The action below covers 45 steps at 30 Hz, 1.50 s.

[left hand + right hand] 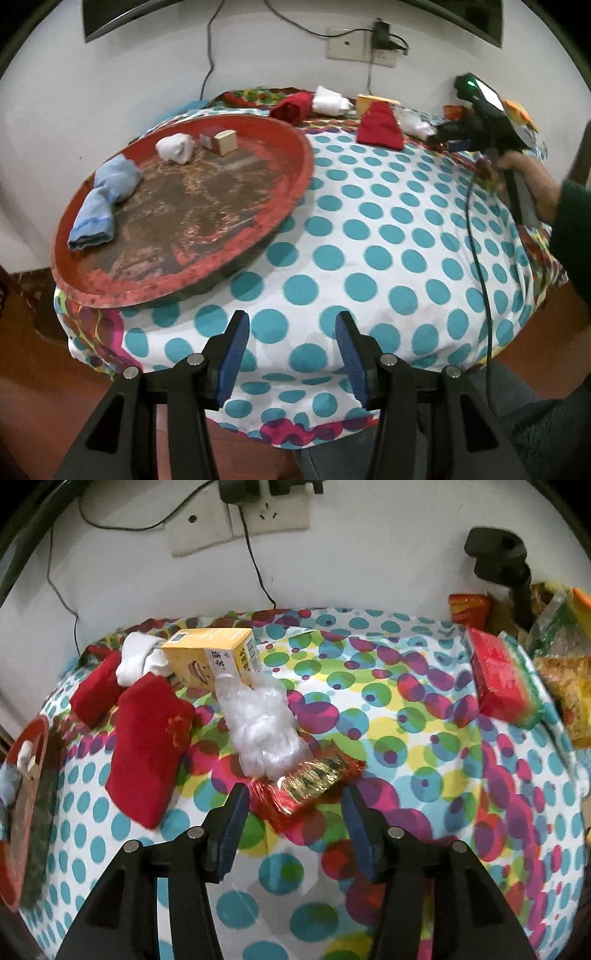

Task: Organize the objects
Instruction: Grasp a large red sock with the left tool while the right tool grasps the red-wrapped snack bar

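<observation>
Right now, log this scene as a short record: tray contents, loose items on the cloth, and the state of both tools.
tray: red round tray on the dotted tablecloth
in tray: blue cloth, white bundle, small wooden block
loose on cloth: yellow box, clear plastic wad, red pouch, red and gold packet
left tool: open, nothing between the jaws
right tool: open, lined up on the red and gold packet, pads not pressing it
</observation>
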Tool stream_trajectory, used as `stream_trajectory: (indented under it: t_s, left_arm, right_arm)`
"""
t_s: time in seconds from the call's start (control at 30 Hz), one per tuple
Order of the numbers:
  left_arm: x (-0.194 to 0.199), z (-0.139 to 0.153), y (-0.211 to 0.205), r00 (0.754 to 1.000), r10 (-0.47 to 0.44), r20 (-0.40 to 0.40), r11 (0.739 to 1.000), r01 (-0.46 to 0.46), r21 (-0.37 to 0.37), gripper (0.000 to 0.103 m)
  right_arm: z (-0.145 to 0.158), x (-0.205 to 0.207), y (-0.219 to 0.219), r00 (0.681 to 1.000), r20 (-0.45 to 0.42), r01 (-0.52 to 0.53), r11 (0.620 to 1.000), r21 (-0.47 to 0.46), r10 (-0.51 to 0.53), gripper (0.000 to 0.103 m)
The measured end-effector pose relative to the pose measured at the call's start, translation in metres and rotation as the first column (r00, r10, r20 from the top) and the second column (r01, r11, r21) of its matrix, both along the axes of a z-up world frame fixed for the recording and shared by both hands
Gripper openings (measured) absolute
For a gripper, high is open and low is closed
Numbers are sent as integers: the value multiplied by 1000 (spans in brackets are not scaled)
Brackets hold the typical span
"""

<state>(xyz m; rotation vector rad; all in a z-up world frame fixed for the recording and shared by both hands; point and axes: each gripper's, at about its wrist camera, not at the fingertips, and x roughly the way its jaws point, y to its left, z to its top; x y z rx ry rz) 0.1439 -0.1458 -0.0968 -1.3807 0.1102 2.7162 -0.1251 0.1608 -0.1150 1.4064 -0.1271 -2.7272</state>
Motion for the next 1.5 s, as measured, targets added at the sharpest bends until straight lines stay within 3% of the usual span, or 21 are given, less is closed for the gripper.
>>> stream_trajectory:
  t_s: [0.13,0.33,0.6,0.77,0.9,1.03,1.3,1.5]
  left_arm:
    - [2,1,9,1000,-27,-6,1000,27,3,50]
    - [0,8,20,999,-31,-25,1000,31,-3,50]
    - [-29,21,54,996,-83,-39,997,83,-6,50]
    - [-81,29,82,990,-127,-55,988,131,81,50]
    - [-138,26,110,990,-131,-54,984,137,115,51]
    - [-200,15,145,990,-135,-27,989,137,57,51]
    - [-280,6,180,986,-164,-29,986,164,-4,51]
    - [-320,-13,174,997,-80,6,997,81,-14,51]
  right_arm:
    - [-1,-2,-5,1000,-21,-3,1000,3,3,54]
    - [-1,9,-1,997,-48,-54,996,64,57,29]
    - [2,18,20,993,-65,-93,992,84,98,27]
    - [1,21,32,993,-56,-104,993,52,106,27]
    - [0,21,26,992,-52,-111,990,92,116,29]
    - [-1,21,29,992,-54,-111,992,62,114,29]
    - [-1,21,30,991,-54,-123,991,45,126,32]
    - [-1,21,33,990,-57,-126,992,17,126,33]
